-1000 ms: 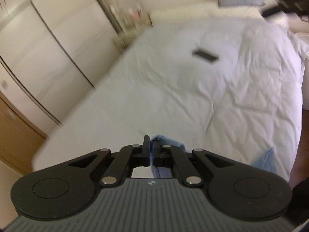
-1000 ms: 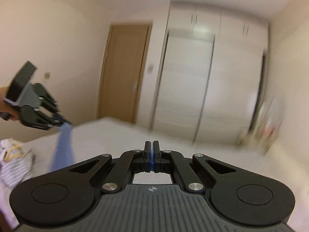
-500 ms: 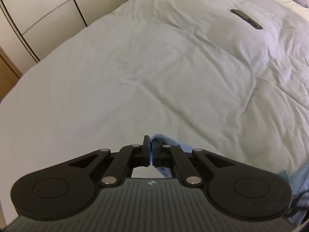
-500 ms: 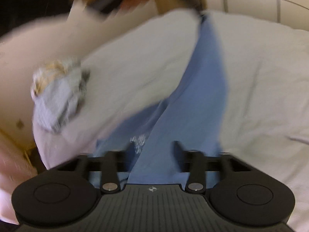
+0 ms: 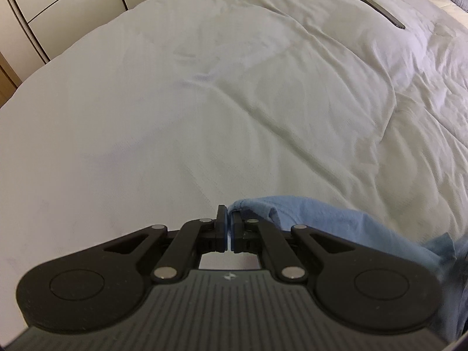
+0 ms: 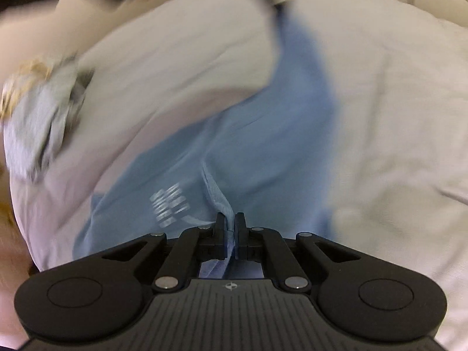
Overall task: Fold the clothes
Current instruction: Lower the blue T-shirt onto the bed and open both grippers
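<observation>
Blurred crumpled clothes (image 6: 44, 111) (grey, striped?) defy identification.

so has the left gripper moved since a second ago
Yes. The left gripper, shut on the blue shirt, dropped toward the bed cover: the wardrobe doors slid to the top-left corner and the dark flat object shifted up and right.
</observation>
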### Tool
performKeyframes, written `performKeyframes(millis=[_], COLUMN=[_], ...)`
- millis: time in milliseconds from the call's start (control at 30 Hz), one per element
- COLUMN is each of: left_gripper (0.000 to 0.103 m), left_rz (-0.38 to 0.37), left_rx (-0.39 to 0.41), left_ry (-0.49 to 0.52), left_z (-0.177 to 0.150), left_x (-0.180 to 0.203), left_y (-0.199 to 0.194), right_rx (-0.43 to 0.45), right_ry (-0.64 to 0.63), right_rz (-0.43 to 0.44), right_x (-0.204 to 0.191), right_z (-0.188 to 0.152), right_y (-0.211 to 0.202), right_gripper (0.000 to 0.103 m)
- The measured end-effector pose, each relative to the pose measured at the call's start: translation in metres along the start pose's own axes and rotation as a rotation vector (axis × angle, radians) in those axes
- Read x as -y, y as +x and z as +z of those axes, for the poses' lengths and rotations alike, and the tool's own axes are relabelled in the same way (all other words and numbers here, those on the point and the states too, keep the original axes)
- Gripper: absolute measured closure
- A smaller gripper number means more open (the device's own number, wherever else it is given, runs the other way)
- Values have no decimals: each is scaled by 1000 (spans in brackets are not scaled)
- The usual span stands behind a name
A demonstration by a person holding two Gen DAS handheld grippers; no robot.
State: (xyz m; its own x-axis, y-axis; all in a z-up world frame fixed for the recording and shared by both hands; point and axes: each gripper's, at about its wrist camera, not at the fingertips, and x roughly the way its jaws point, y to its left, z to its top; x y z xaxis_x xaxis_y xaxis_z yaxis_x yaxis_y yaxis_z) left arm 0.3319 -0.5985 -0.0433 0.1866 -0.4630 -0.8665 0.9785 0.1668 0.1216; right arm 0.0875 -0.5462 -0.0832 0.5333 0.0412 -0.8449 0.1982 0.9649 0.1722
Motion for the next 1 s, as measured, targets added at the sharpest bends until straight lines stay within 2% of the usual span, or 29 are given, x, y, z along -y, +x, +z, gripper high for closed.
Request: performKeyframes(millis=[100, 233, 367, 467, 600, 733, 833, 867, 900, 1000], left_gripper=[103, 103, 103, 103, 103, 103, 93, 89, 87, 82], left_rz=[5, -5, 1, 11, 42, 83, 108, 125, 142, 157], left_rx=[25, 60, 72, 64, 16, -49, -96, -105, -113, -113], left_ry=[15, 8, 4, -13, -58, -122, -202, -210, -217, -218], left_z=[8, 37, 71, 93, 112, 114, 106, 103, 100, 90], left_x=[-4, -13, -22, -29, -40, -48, -52, -52, -52, -43], left_y=[-8, -7, 14, 40, 86, 132, 159, 160, 161, 149], right_rx=[51, 127, 170, 188, 173, 118, 66, 45, 39, 68], right_ry=[33, 52, 6, -30, -56, -99, -88, -80, -64, 16], right_rz=[-111, -286, -378, -404, -407, -405, -397, -390, -393, -398], right_x=[47, 114, 172, 217, 266, 310, 331, 337, 342, 352], right_z=[11, 36, 71, 99, 134, 146, 147, 147, 146, 136], right_y=[-47, -102, -116, -105, -56, -1, 35, 46, 50, 39], right_gripper=[101, 101, 101, 101, 101, 101, 100, 96, 84, 79])
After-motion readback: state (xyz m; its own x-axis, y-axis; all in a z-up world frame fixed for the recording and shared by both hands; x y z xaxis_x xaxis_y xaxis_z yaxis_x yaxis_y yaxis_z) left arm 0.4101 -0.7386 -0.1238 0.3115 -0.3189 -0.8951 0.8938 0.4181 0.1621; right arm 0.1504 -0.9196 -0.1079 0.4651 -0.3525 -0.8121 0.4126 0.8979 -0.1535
